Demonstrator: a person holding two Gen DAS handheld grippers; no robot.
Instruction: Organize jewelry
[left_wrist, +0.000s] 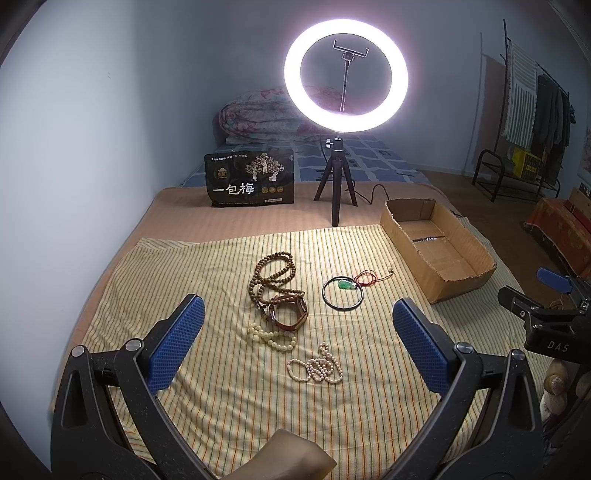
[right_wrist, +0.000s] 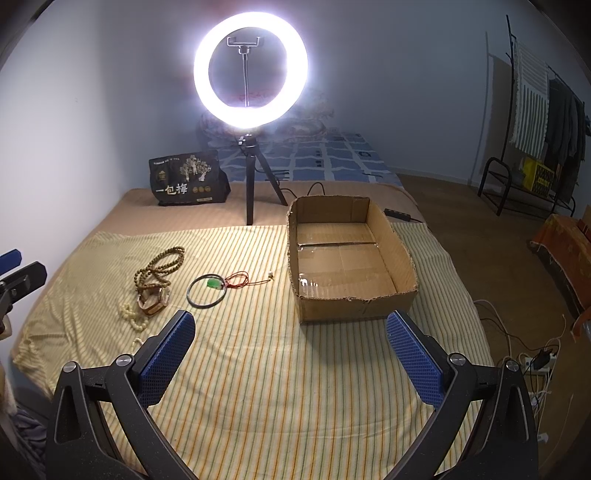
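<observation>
A bed stood against a pale wall, its near half covered by a thin yellow striped cloth (left_wrist: 229, 406) over a tan blanket (left_wrist: 236, 218). At the back a lit ring light (left_wrist: 346, 75) rose on a black tripod, beside a black snack bag (left_wrist: 249, 178) printed "一包梅". Six pieces of jewelry lay clustered on the cloth: a long coil of brown wooden prayer beads (left_wrist: 275, 278), a brown-strapped wristwatch (left_wrist: 290, 314) touching it, a pale round-bead bracelet (left_wrist: 273, 338) just beside the watch, a pearl strand (left_wrist: 319, 367) nearest the left camera, a thin black bangle (left_wrist: 342, 291), and a green pendant on red cord (left_wrist: 347, 284), which seemed to rest inside the bangle. An open corrugated cardboard box (right_wrist: 354, 299), taped along its floor, sat near them, holding nothing. The left gripper (left_wrist: 297, 334) hung over the jewelry, its blue textured pads (left_wrist: 177, 343) spread wide. The right gripper (right_wrist: 290, 354) hung before the box, likewise spread and holding nothing.
</observation>
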